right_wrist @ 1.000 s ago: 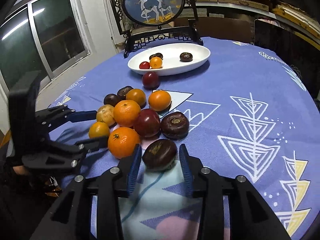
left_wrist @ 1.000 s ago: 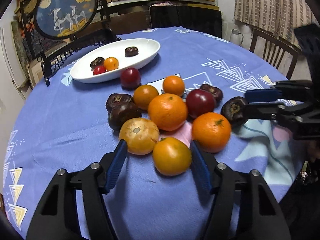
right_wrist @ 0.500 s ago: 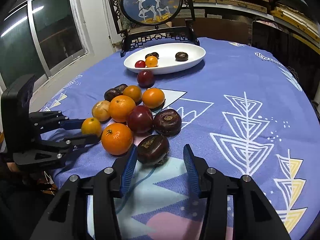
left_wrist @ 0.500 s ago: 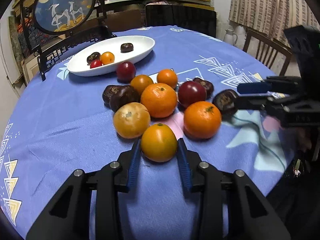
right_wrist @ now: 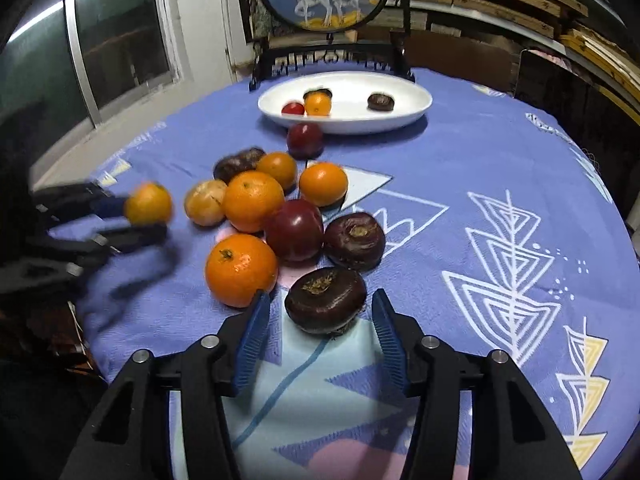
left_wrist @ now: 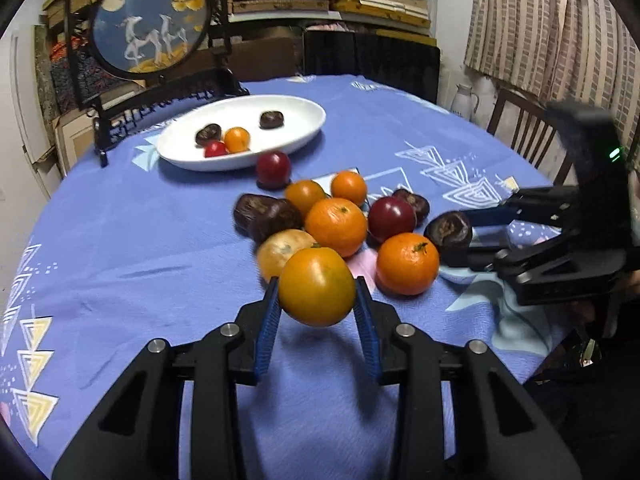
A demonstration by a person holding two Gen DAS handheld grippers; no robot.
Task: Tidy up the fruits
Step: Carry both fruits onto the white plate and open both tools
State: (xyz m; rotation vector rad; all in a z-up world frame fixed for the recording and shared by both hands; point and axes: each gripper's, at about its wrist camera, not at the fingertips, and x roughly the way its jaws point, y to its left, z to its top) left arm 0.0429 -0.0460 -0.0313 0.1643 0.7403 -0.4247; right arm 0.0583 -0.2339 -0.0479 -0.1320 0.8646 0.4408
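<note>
My left gripper (left_wrist: 317, 280) is shut on a yellow-orange fruit (left_wrist: 316, 296), its jaws still closing, and the fruit hangs a little above the blue tablecloth. In the right wrist view the same fruit (right_wrist: 148, 203) shows blurred at the left. My right gripper (right_wrist: 320, 294) is opening, and a dark brown fruit (right_wrist: 325, 300) lies on the cloth between its fingers, with both pads clear of it. Beyond them is a pile of oranges (left_wrist: 336, 226), dark red plums (left_wrist: 391, 218) and more dark brown fruits (left_wrist: 266, 216). A white oval plate (left_wrist: 292, 118) at the back holds several small fruits.
A round painted screen on a black stand (left_wrist: 148, 28) rises behind the plate. One red plum (left_wrist: 273, 168) sits alone just before the plate. A wooden chair (left_wrist: 520, 128) and a white jug (left_wrist: 464, 98) stand past the table's right edge, and a window (right_wrist: 100, 40) is at the left.
The left gripper closed on the yellow-orange fruit and raised it off the cloth. The right gripper's jaws spread apart from the dark brown fruit, which stays on the table.
</note>
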